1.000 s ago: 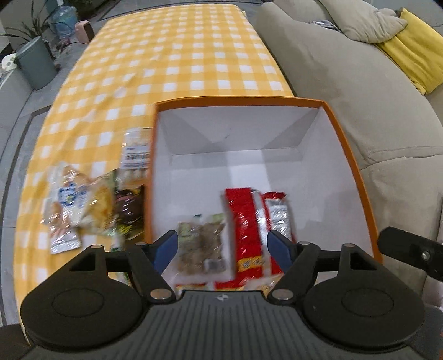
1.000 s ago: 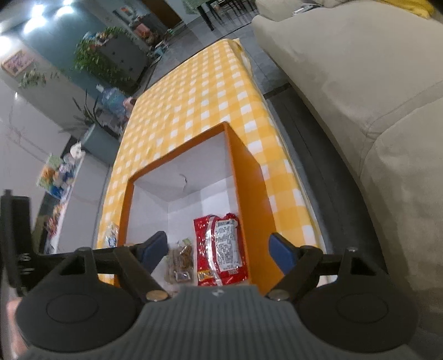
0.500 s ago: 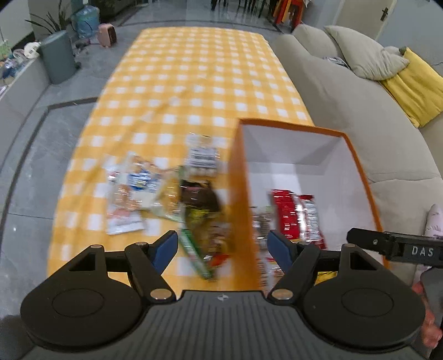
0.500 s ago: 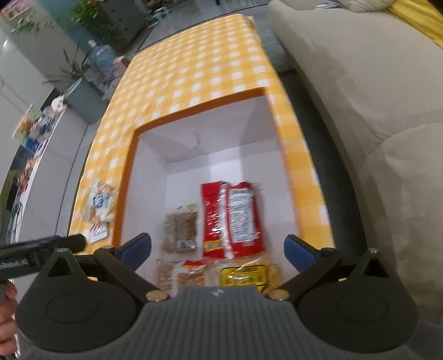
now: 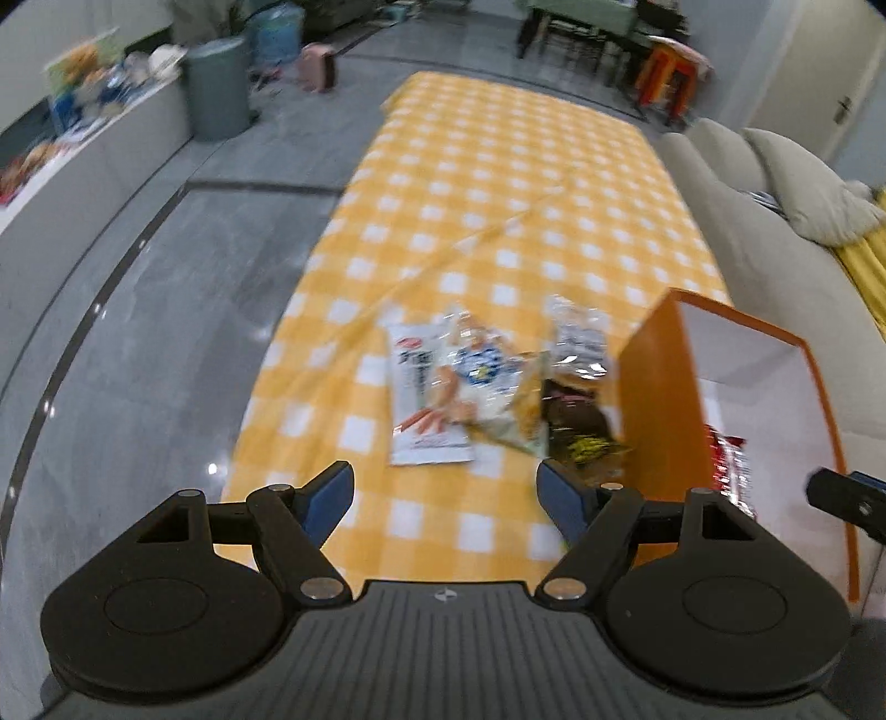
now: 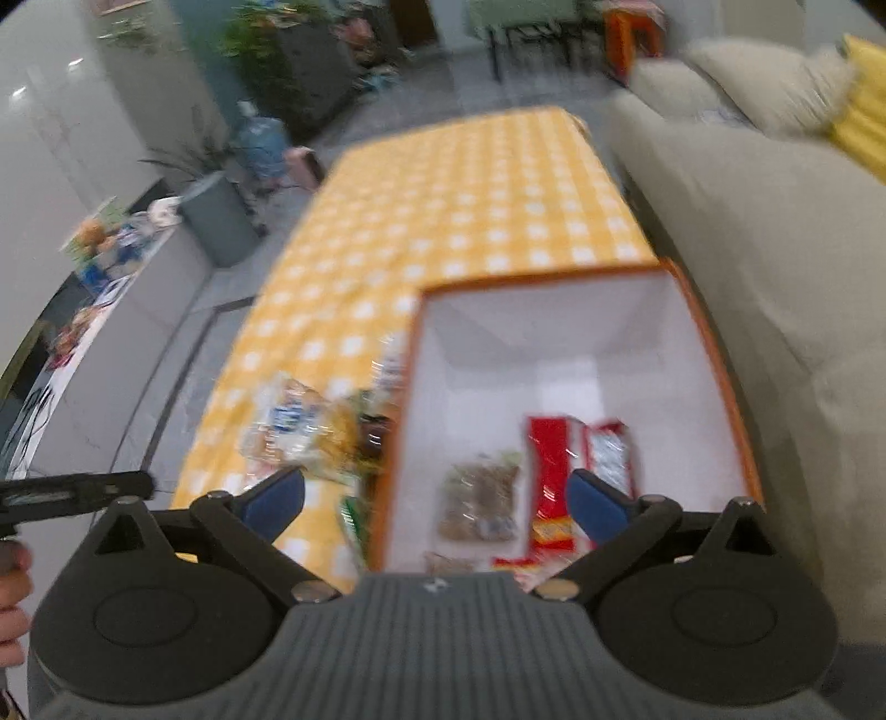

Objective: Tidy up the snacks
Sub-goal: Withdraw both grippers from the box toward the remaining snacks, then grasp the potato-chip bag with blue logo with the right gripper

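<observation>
An orange box (image 5: 645, 387) with a white inside stands on the yellow checked tablecloth (image 5: 498, 183). Left of it lies a loose pile of snack packets: a white packet (image 5: 423, 410), a bread bag (image 5: 482, 376), a clear packet (image 5: 578, 340) and a dark packet (image 5: 576, 426). My left gripper (image 5: 446, 498) is open and empty, above the cloth just short of the pile. My right gripper (image 6: 434, 501) is open and empty above the box's (image 6: 714, 354) near left wall. Inside lie red packets (image 6: 554, 476) and a brown snack bag (image 6: 482, 504).
A grey sofa (image 6: 775, 232) runs along the table's right side, with a yellow cushion (image 6: 864, 133). A grey bin (image 5: 216, 88) and a water bottle (image 5: 274, 33) stand on the floor far left. The far half of the tablecloth is bare.
Both grippers have swung left. The left view went from over the box to over the snack pile. The right view pulled back and now shows the pile as well. Both stay open.
</observation>
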### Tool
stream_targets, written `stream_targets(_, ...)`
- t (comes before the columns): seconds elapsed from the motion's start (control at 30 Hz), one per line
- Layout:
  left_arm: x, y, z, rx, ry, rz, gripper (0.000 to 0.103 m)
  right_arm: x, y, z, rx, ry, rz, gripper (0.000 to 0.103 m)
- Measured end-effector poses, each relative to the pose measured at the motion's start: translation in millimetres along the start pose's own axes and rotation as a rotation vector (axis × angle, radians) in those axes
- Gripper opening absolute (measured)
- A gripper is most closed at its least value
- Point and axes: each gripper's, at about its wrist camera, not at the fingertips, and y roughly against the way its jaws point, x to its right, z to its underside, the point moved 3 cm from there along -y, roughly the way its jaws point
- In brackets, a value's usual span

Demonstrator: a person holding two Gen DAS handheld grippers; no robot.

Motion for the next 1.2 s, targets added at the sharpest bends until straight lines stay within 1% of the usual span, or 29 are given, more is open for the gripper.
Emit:
stream_targets(0.1,-18.8,-11.5,2.0,-0.014,0.037,0.013,0.088,-25.6,-5.5,-1.7,0.000,0.066,-0.020,0.096)
stream_targets(0.13,-25.1,-16.3,2.1,-0.014,0.052,0.019,0.088,-32.7,-8.7,-4.4,0.001,0.083,-0.026,0.095)
stream_targets(0.17,-31.6,-21.0,2.0,-0.015,0.072,0.021,0.088,-40.0,-11.6,-4.9,0.005,0.100,-0.034,0.090)
stream_targets(0.23,-44.0,-32.2,2.1,-0.024,0.118,0.019,0.088,-57.3,-20.5,-7.4,0.006,0.146,-0.047,0.088)
stream_targets(0.27,-48.6,-36.3,2.1,-0.026,0.125,0.023,0.088,-65.9,-27.1,-9.9,0.003,0.181,-0.056,0.088)
stream_targets(0.37,-56.6,-47.9,1.5,-0.031,0.104,0.037,0.088,-89.7,-46.4,-15.2,0.021,0.309,-0.079,0.089)
stream_targets(0.4,-59.1,-51.1,0.5,-0.032,0.108,0.037,0.088,-98.2,-55.4,-17.9,0.018,0.366,-0.089,0.089)
stream_targets(0.5,-68.8,-62.9,-3.5,-0.045,0.149,0.031,0.088,-116.8,-84.3,-22.4,-0.020,0.498,-0.129,0.089)
stream_targets(0.63,-74.3,-72.8,-9.1,-0.059,0.177,0.043,0.088,-137.2,-130.5,-23.7,-0.045,0.726,-0.168,0.089)
stream_targets(0.7,-75.1,-76.5,-10.1,-0.069,0.183,0.053,0.088,-144.0,-149.9,-21.7,-0.085,0.814,-0.189,0.089)
stream_targets(0.77,-76.1,-80.4,-10.4,-0.083,0.191,0.050,0.088,-152.6,-169.7,-15.8,-0.146,0.907,-0.213,0.089)
stream_targets(0.83,-77.2,-85.5,-10.0,-0.111,0.201,0.050,0.088,-159.6,-188.9,-7.9,-0.198,1.006,-0.205,0.089)
stream_targets(0.93,-77.7,-91.9,-8.0,-0.155,0.196,0.042,0.088,-163.4,-219.3,3.1,-0.258,1.139,-0.136,0.088)
stream_targets(1.0,-79.7,-92.5,-8.1,-0.159,0.197,0.032,0.088,-164.6,-237.2,3.9,-0.278,1.174,-0.094,0.088)
stream_targets(1.07,-83.1,-91.6,-8.6,-0.159,0.205,0.039,0.088,-163.5,-247.2,2.7,-0.295,1.179,-0.084,0.087)
stream_targets(1.17,-88.2,-92.6,-8.9,-0.163,0.229,0.057,0.088,-162.9,-260.3,3.2,-0.305,1.222,-0.064,0.081)
stream_targets(1.2,-90.2,-93.1,-8.8,-0.166,0.236,0.059,0.088,-162.9,-262.3,4.0,-0.306,1.235,-0.069,0.080)
